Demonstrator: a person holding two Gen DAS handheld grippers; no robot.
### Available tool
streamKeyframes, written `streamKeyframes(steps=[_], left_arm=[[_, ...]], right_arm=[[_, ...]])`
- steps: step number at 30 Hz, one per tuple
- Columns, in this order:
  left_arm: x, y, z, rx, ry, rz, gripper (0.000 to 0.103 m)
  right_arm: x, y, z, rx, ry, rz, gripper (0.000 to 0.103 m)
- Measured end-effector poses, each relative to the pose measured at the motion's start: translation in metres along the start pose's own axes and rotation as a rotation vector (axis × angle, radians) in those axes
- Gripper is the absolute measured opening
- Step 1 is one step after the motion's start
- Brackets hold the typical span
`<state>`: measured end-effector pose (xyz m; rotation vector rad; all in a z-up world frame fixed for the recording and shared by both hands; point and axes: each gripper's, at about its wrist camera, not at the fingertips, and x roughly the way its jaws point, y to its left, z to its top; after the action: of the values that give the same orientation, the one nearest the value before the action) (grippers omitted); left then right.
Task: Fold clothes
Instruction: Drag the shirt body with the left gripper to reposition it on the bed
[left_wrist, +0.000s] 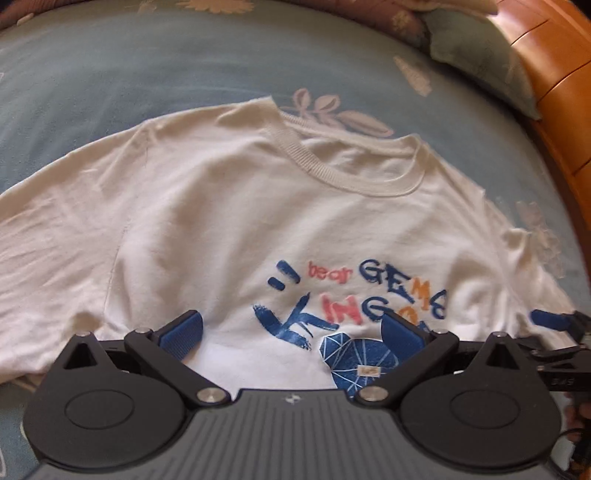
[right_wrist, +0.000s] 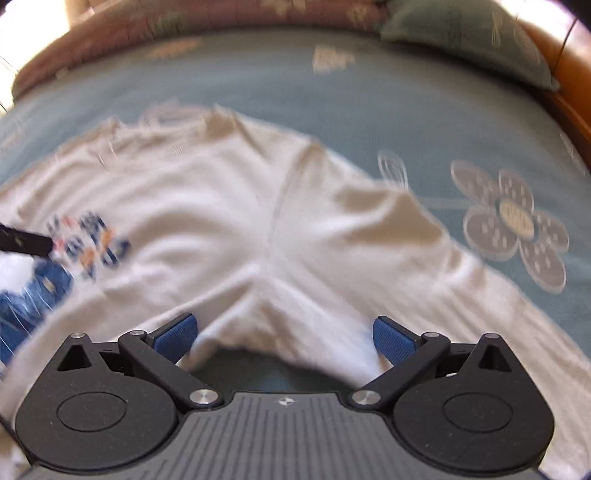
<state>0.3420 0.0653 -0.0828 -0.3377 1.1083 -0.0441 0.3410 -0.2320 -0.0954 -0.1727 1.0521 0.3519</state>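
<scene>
The left gripper (left_wrist: 291, 332) stood with its jaws spread wide and nothing between them, low over the printed chest of the white T-shirt (left_wrist: 207, 221); the right gripper (right_wrist: 282, 334) was likewise spread, its blue pads either side of a raised pucker of cloth near the armpit seam, not clamped on it as far as the blurred right view showed. The T-shirt lay face up and spread on the bed (left_wrist: 110, 74), collar (left_wrist: 354, 177) away from the person, one sleeve (left_wrist: 44, 236) out flat to the left, the other sleeve (right_wrist: 424, 251) rumpled towards the flower print (right_wrist: 515, 225) on the bedcover; it showed no fold, which fitted either a garment laid out for folding or one shaken open again. For a clean fold I judged each gripper should take both layers at a seam or hem rather than a single-layer pucker, and keep the lift low so the cloth did not drag the print askew. Beyond the collar the bedcover lay open and gave ample room; farther right a green pillow (left_wrist: 480, 55) and the wooden bed frame (left_wrist: 561, 110) closed that side, so a sweep was safer leftward.
</scene>
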Motion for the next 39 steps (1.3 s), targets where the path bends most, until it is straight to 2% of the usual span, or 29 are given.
streamKeyframes(steps=[1, 3, 6, 10, 12, 15, 18, 21, 27, 30, 34, 39], left_arm=[[-0.006, 0.002, 0.001, 0.0, -0.003, -0.012, 0.102], [-0.021, 0.007, 0.005, 0.005, -0.061, -0.03, 0.102], [-0.031, 0.025, 0.013, -0.019, -0.115, 0.003, 0.102], [-0.017, 0.073, 0.009, -0.148, -0.029, 0.034, 0.102], [-0.02, 0.089, 0.004, -0.126, -0.044, 0.047, 0.102], [-0.027, 0.109, 0.006, -0.094, -0.026, 0.122, 0.102], [-0.032, 0.121, 0.009, -0.12, -0.018, 0.067, 0.102], [-0.035, 0.109, 0.012, -0.072, -0.027, 0.069, 0.102], [-0.045, 0.062, 0.0, -0.002, -0.046, -0.023, 0.102], [-0.056, 0.042, -0.012, 0.007, -0.049, -0.027, 0.102], [-0.073, 0.017, -0.035, -0.013, -0.067, 0.002, 0.102], [-0.099, -0.02, -0.071, -0.063, -0.106, -0.02, 0.102]], right_arm=[[-0.001, -0.002, -0.002, -0.008, -0.006, 0.004, 0.103], [0.0, -0.004, -0.002, -0.007, 0.006, 0.006, 0.103], [0.004, -0.003, 0.002, -0.004, 0.029, -0.013, 0.103], [0.006, 0.0, 0.004, 0.009, 0.033, -0.043, 0.103], [0.007, 0.0, 0.005, 0.009, 0.03, -0.047, 0.103], [0.008, 0.0, 0.005, 0.005, 0.028, -0.043, 0.103], [0.009, 0.001, 0.004, 0.0, 0.019, -0.048, 0.103], [0.008, 0.002, 0.003, 0.008, 0.008, -0.058, 0.103], [0.006, 0.005, 0.004, 0.026, 0.011, -0.071, 0.103], [0.004, 0.006, 0.005, 0.034, 0.018, -0.074, 0.103], [-0.016, 0.009, -0.004, -0.001, -0.012, 0.001, 0.103], [-0.059, 0.012, -0.037, -0.093, -0.036, 0.098, 0.103]])
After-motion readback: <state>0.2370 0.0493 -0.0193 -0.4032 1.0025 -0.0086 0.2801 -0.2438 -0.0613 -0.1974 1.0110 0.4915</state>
